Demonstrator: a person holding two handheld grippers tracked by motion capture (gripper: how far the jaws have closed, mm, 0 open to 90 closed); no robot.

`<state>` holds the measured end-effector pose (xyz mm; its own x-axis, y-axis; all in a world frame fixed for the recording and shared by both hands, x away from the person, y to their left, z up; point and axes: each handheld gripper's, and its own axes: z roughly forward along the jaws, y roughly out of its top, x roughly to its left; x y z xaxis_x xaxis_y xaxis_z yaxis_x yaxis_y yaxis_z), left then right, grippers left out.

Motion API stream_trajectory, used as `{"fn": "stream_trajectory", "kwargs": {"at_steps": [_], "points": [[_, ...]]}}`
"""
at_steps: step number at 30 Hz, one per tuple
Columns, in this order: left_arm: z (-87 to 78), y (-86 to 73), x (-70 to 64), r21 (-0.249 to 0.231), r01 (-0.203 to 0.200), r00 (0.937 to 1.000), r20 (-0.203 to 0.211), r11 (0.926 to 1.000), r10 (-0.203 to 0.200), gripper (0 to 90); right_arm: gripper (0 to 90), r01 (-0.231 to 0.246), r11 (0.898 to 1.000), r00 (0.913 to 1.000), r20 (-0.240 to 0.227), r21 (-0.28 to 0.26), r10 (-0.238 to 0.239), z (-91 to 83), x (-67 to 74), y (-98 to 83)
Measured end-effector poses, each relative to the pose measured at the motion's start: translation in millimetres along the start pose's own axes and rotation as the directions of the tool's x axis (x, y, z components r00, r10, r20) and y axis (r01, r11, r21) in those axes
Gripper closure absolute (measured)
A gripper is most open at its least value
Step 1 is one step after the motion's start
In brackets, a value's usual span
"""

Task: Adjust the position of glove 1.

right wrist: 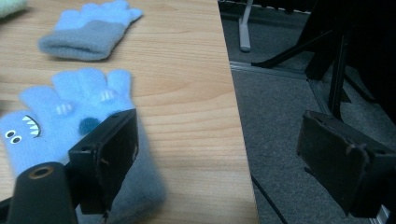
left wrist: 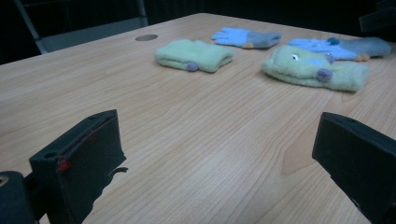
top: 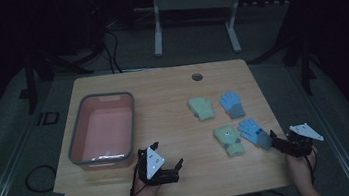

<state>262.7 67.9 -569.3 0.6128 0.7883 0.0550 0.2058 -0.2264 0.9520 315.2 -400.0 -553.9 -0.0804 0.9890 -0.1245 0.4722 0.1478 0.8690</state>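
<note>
Four small gloves lie on the right half of the wooden table (top: 171,91): a plain green one (top: 201,108), a blue one with a grey cuff (top: 232,103), a green one with a face (top: 229,140), and a blue one with a face (top: 255,132). My left gripper (top: 167,155) sits near the front edge, left of the gloves and open, with bare wood between its jaws (left wrist: 218,135). My right gripper (top: 280,144) is open at the table's right edge. One jaw is over the blue face glove's cuff (right wrist: 70,121) and the other hangs off the table.
A pink basin (top: 101,129) with a grey rim stands at the table's left side. A round cable hole (top: 197,77) is near the far edge. Beyond the table are white desk legs (top: 156,29) and dark stands on a grey floor.
</note>
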Motion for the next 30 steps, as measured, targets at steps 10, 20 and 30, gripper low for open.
{"fn": "stream_trajectory", "kwargs": {"at_steps": [10, 20, 30], "points": [[0.6, 0.1, 0.3, 0.001, 0.004, 1.0000, 0.007, 1.0000, -0.004, 1.9, 11.6, -0.016, 1.000, 0.9990, -0.042, 0.023, 0.017, -1.8, -2.8, 2.2], [0.3, 0.0, 0.6, 0.000, 0.003, 0.9999, 0.010, 1.0000, -0.003, 1.9, 18.0, -0.044, 0.995, 0.9928, -0.107, 0.086, 0.053, -15.6, -9.9, 22.8], [0.3, 0.0, 0.3, -0.001, 0.000, 1.0000, 0.008, 1.0000, 0.000, 1.9, 11.1, -0.026, 0.998, 0.9878, -0.152, 0.061, 0.035, -21.1, 5.6, 54.2]]}}
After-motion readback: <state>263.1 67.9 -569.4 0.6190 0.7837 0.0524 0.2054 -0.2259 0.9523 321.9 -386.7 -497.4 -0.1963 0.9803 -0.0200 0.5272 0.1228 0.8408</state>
